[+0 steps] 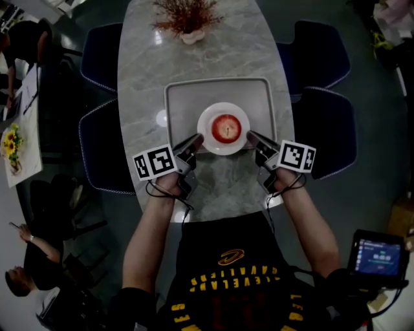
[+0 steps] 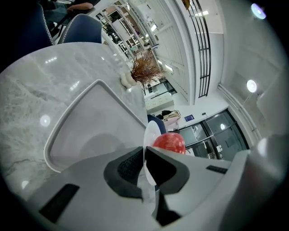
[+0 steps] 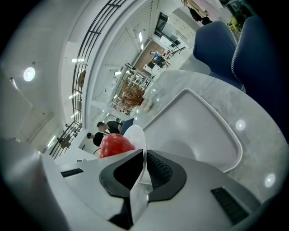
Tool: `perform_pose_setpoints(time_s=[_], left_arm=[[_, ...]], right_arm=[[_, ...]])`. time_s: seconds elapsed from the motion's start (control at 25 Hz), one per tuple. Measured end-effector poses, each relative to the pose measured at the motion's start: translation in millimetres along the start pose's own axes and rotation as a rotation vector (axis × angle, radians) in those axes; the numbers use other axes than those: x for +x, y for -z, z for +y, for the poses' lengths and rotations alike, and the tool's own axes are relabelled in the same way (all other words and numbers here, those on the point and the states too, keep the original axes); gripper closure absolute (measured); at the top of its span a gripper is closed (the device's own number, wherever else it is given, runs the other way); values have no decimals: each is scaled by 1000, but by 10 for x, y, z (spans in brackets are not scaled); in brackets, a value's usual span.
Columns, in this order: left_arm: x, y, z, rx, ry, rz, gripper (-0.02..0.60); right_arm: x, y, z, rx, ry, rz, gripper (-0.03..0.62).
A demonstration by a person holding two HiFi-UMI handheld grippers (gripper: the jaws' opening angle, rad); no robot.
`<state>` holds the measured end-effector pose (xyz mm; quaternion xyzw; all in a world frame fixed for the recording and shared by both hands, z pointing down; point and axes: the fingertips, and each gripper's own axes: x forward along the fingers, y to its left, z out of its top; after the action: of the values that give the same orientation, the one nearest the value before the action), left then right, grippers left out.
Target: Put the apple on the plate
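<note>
A red apple [image 1: 226,128] sits in the middle of a white plate [image 1: 207,134]. The plate hangs above a grey tray [image 1: 181,106] on the marble table. My left gripper [image 1: 196,141] is shut on the plate's left rim, and my right gripper [image 1: 251,137] is shut on its right rim. In the left gripper view the plate's rim [image 2: 148,135] runs edge-on between the dark pads, with the apple [image 2: 169,142] just beyond. The right gripper view shows the same: the rim [image 3: 135,135] pinched between the pads and the apple [image 3: 114,144] to the left.
A vase of dried reddish twigs [image 1: 187,19] stands at the table's far end. Dark blue chairs [image 1: 323,123] flank the table on both sides. A side table with yellow flowers [image 1: 11,145] is at the far left, where a person [image 1: 26,271] sits.
</note>
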<state>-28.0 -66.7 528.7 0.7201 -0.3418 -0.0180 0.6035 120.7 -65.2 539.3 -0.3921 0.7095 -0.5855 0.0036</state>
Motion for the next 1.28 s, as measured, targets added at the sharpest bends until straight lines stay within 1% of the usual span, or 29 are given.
perform_pose_setpoints(time_s=[0.12,0.2,0.4,0.56,1.28], left_arm=[[35,-14,23,-4,0,2,558],[57,-13,44,-7,1,4,558],[88,17,110,-15,-9,14,558],[119,33,135,-18,-20,23,558],[226,73,362,-45,-63,55,558]], right_arm=[[25,-77,-14,-49,3,0,561],[41,-109,-22,-58,4,-2,562],[74,-101,-77,-29,23,-1,562],[103,-131,-128,-48,27,3,562],[204,-76,-288,-50,71,36,562]])
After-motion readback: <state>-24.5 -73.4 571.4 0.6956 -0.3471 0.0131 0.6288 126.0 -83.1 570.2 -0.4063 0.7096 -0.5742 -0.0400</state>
